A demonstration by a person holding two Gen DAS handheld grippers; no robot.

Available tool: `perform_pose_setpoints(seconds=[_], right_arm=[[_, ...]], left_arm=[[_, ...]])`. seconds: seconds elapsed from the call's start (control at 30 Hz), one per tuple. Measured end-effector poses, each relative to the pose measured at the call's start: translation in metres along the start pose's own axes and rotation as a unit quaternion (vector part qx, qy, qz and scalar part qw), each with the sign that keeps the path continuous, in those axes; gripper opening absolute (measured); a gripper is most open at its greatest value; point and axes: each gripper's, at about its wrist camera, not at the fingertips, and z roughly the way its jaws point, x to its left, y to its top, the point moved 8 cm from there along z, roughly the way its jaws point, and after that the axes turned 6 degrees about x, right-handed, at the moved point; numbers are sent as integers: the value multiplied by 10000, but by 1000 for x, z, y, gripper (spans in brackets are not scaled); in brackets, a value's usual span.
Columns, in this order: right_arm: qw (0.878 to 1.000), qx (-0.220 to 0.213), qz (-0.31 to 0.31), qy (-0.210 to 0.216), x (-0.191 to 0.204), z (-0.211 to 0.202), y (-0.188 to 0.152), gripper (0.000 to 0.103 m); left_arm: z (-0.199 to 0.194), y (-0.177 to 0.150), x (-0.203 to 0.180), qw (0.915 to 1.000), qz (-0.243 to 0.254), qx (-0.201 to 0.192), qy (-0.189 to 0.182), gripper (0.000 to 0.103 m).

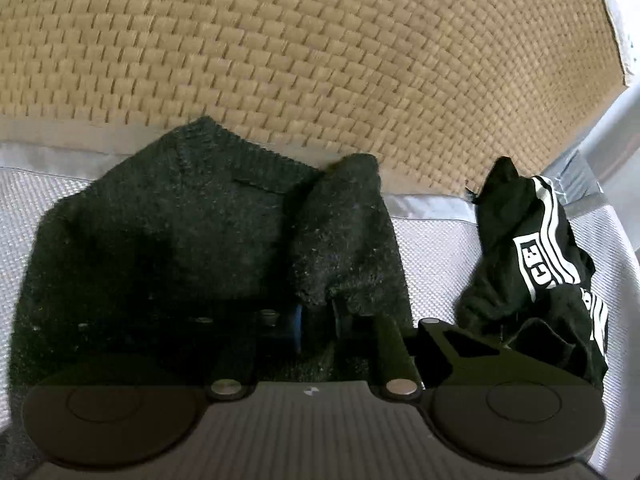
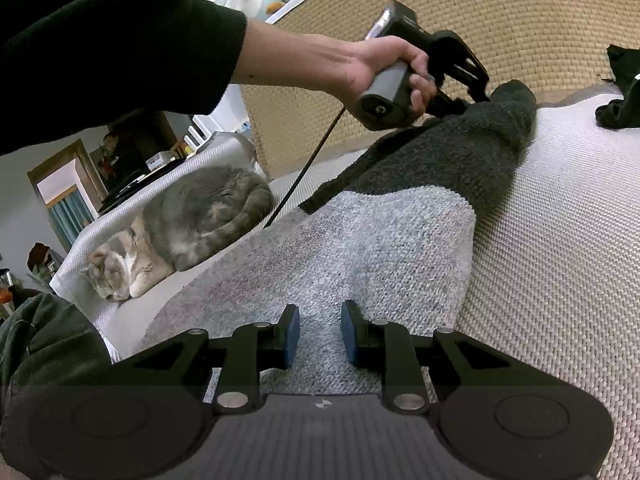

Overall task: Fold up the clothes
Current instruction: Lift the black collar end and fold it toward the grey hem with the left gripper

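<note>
**Left wrist view: sweater pinched at dark end, right gripper resting at grey end**

Left wrist cam: left gripper (image 1: 318, 322) sits low on the dark part of the sweater (image 1: 168, 232). Jaws nearly together, clamped on a raised fold of dark knit; one blue pad visible beside the fabric, other pad hidden by it. Sweater lies on the white textured bed cover (image 1: 436, 252), its top edge reaching the woven tan headboard (image 1: 320, 60). Black garment w/ white stripes (image 1: 536, 256) lies crumpled to the right, apart from the sweater.

Right wrist cam: right gripper (image 2: 320, 336) rests over the light grey part of the sweater (image 2: 360, 248). Jaws apart w/ a narrow gap; grey knit shows between the blue pads, no pinch seen. Sweater runs away from cam, grey section near, dark section far. Person's hand (image 2: 384, 68), black sleeve, holds the left gripper at the dark far end. Grey-and-white cat (image 2: 188, 224) lies curled on the cover, left of the sweater, not touching it.
</note>
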Motion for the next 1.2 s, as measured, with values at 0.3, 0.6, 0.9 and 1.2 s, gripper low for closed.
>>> perform_pose_setpoints(seconds=[0.3, 0.6, 0.9, 1.2], right_arm=[[10000, 10, -72, -31, 1, 1, -1, 27], [9999, 4, -142, -39, 1, -1, 0, 27], [9957, -404, -836, -57, 33, -19, 10, 28], [9949, -554, -837, -54, 34, -24, 21, 28]], left_arm=[[1, 7, 10, 9993, -360, -61, 31, 40], [2, 1, -3, 9992, -65, -342, 220, 14], [-51, 34, 21, 9938, -61, -955, 567, 12], [-66, 48, 60, 9885, 80, -1035, 1098, 12]])
